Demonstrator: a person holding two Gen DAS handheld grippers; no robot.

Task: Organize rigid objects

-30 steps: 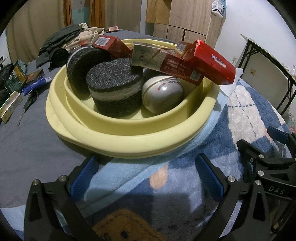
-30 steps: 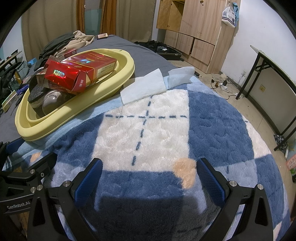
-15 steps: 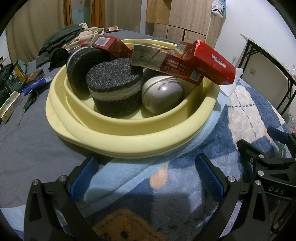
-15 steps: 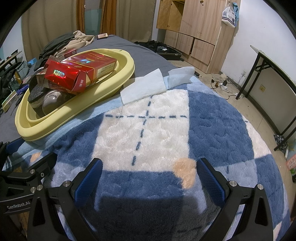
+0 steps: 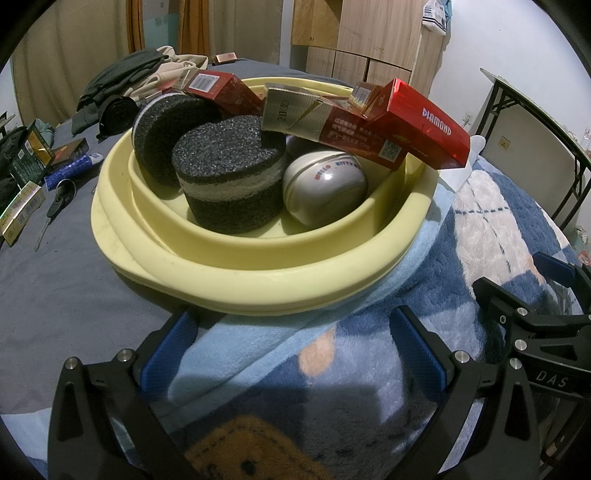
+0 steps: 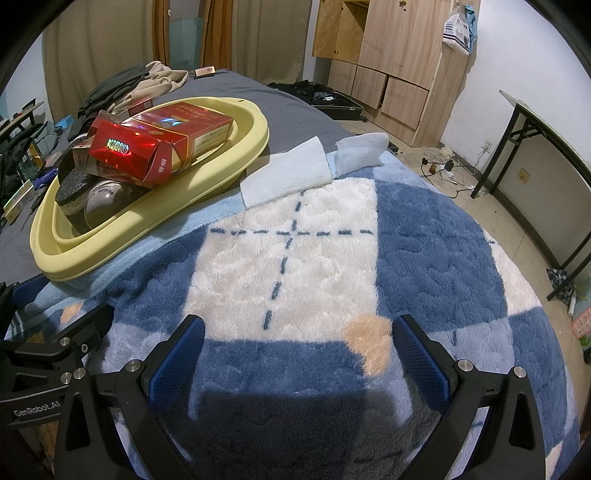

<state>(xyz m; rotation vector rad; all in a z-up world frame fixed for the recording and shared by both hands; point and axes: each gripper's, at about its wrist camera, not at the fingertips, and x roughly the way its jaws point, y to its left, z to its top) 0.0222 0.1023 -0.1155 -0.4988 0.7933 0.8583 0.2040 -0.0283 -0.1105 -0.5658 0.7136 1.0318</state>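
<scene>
Yellow plastic basin [image 5: 258, 266]: sat on the fleece blanket [image 6: 436, 243], piled full.
Red Diamond carton [image 5: 424, 125]: lay on top, one end sticking out over the rim.
Handling: looked light but crushable cardboard, so I'd pinch the long sides mid-body.
Foam discs [image 5: 229, 177]: probably squashy.
Round tin [image 5: 325, 192]: likely slippery.
Left gripper [image 5: 291, 350]: jaws wide apart, empty.
Right gripper [image 6: 295, 354]: same, over the blanket.

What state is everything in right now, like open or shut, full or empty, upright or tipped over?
Left gripper: open, holding nothing.
Right gripper: open, holding nothing.
Yellow basin: loaded with objects.
Red DIAMOND carton: lying tilted on top of the pile.
Front foam disc: lying flat.
Rear foam disc: tipped on edge.
Round silver tin: lid shut.
Wardrobe door: open.
</scene>
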